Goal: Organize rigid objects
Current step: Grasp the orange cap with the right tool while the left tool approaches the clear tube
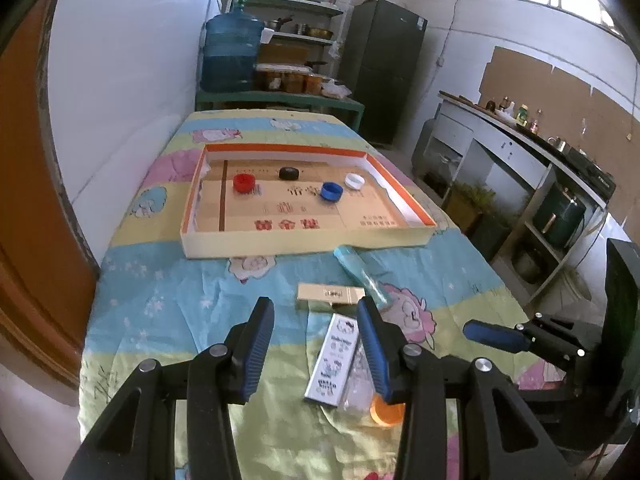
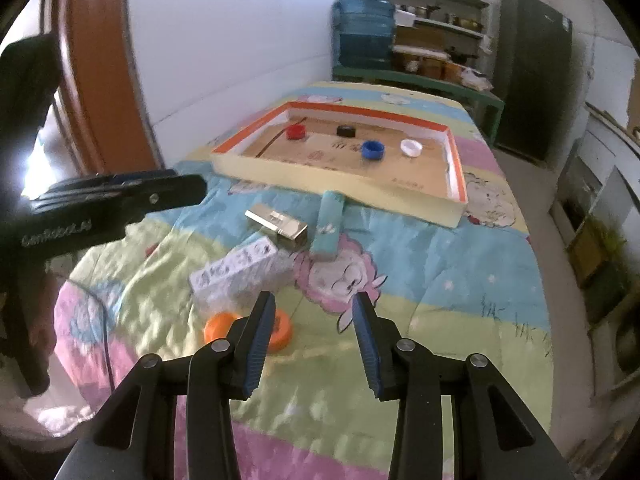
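A shallow orange-rimmed tray [image 1: 304, 246] [image 2: 332, 180] on the patterned cloth holds a red cap [image 1: 244, 183] [image 2: 296, 132], a black cap [image 1: 289, 173] [image 2: 346, 131], a blue cap [image 1: 331, 191] [image 2: 372, 149] and a white cap [image 1: 355, 181] [image 2: 411, 147]. In front of it lie a teal box [image 1: 356, 268] [image 2: 328, 224], a gold box [image 1: 330, 293] [image 2: 280, 224], a white cartoon box [image 1: 334, 360] [image 2: 236, 268] and an orange cap [image 1: 386, 412] [image 2: 282, 332]. My left gripper [image 1: 316, 312] [image 2: 196, 188] hovers open above the white box. My right gripper [image 2: 315, 304] [image 1: 470, 329] is open and empty just right of the orange cap.
The table [image 1: 168, 320] stands against a white wall on the left, beside an orange door [image 1: 24, 200]. Beyond its far end are a blue water jug [image 1: 230, 52], shelves [image 1: 296, 4] and a dark fridge [image 1: 380, 72]. A counter [image 1: 520, 152] runs along the right.
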The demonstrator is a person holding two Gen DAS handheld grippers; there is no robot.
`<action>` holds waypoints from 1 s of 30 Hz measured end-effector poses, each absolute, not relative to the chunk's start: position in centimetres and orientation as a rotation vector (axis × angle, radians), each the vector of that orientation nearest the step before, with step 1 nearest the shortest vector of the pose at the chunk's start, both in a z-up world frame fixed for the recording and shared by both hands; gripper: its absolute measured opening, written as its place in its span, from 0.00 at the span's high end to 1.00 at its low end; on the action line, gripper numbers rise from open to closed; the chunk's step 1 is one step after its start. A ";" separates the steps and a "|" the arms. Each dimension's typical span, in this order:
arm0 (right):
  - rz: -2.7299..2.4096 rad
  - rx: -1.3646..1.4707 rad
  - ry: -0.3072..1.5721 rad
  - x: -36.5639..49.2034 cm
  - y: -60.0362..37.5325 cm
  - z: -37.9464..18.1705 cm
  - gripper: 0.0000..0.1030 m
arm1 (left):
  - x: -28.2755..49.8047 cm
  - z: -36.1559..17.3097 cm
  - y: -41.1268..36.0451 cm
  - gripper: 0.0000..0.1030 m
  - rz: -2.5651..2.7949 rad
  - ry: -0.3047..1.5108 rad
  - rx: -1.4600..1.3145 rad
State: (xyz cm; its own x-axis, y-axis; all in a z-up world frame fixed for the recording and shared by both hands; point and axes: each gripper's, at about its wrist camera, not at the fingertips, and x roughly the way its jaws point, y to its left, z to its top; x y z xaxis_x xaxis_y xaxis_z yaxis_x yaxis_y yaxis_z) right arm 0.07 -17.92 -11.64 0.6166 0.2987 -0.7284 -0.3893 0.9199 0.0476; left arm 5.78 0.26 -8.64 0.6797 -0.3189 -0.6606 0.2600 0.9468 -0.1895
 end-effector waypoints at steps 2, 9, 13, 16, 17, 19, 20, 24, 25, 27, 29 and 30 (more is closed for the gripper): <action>0.413 -0.124 0.822 -0.4 -17.8 -12.1 0.60 | 5.5 -9.0 0.2 0.58 -0.329 0.761 -0.088; 0.424 -0.134 0.850 -1.2 -17.3 -13.8 0.60 | 5.1 -10.0 -0.1 0.58 -0.336 0.771 -0.086; 0.417 -0.138 0.857 -1.2 -17.2 -14.3 0.60 | 4.8 -10.5 -0.3 0.58 -0.342 0.779 -0.085; 0.417 -0.141 0.862 -1.1 -17.1 -14.7 0.60 | 4.7 -10.8 -0.3 0.58 -0.345 0.786 -0.084; 0.418 -0.144 0.863 -1.1 -17.0 -14.8 0.60 | 4.7 -10.9 -0.3 0.58 -0.347 0.789 -0.084; 0.420 -0.154 0.863 -0.9 -16.7 -15.0 0.60 | 4.8 -11.1 -0.3 0.58 -0.348 0.794 -0.083; 0.421 -0.160 0.863 -0.9 -16.6 -15.1 0.60 | 4.8 -11.2 -0.4 0.58 -0.349 0.797 -0.083; 0.426 -0.179 0.852 -0.3 -15.9 -15.4 0.60 | 5.0 -11.4 -0.5 0.58 -0.356 0.804 -0.079; 0.428 -0.182 0.851 -0.1 -15.8 -15.4 0.60 | 5.1 -11.5 -0.5 0.58 -0.358 0.806 -0.076; 0.432 -0.186 0.846 0.1 -15.5 -15.4 0.60 | 5.2 -11.6 -0.6 0.58 -0.363 0.811 -0.073; 0.438 -0.192 0.840 0.5 -15.1 -15.4 0.60 | 5.3 -11.8 -0.7 0.58 -0.368 0.815 -0.068; 0.441 -0.194 0.838 0.7 -15.0 -15.4 0.60 | 5.3 -11.8 -0.8 0.58 -0.370 0.817 -0.066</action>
State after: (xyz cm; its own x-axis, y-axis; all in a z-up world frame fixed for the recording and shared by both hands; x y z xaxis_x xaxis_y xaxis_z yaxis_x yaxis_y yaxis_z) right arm 0.66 -15.05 -15.41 0.5853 0.2999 -0.7533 -0.4503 0.8929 0.0056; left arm 5.33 -0.82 -11.84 0.6242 -0.3473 -0.6998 0.2970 0.9340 -0.1986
